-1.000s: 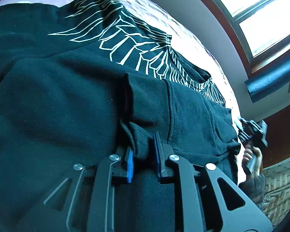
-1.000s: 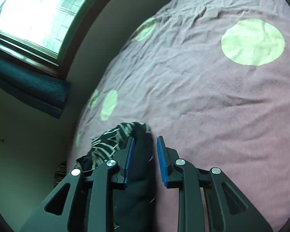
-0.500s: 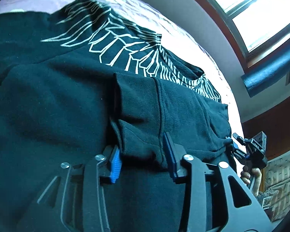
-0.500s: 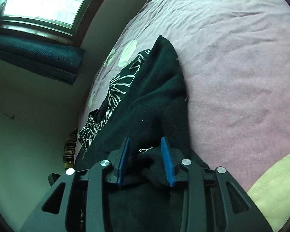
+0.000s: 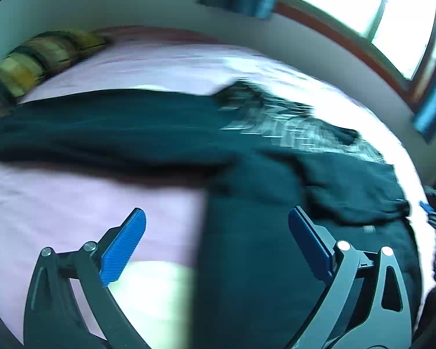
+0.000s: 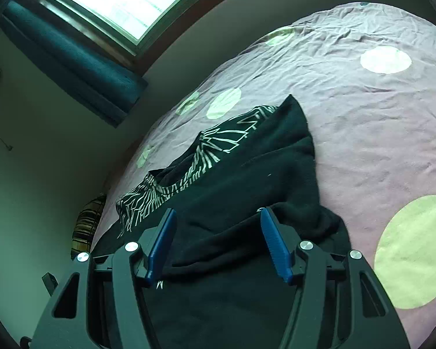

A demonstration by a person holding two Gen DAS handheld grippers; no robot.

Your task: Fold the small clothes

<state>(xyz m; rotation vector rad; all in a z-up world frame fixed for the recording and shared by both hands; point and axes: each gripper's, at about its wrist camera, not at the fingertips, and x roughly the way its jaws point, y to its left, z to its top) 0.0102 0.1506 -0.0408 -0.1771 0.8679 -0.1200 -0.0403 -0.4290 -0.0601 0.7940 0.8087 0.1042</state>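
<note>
Releasing | left tool wide, right tool wide | both off sweater

Left gripper is spread wide, blue pads far apart, nothing between them. Right gripper is parted too, its blue pads gaping with nothing pinched between.
</note>
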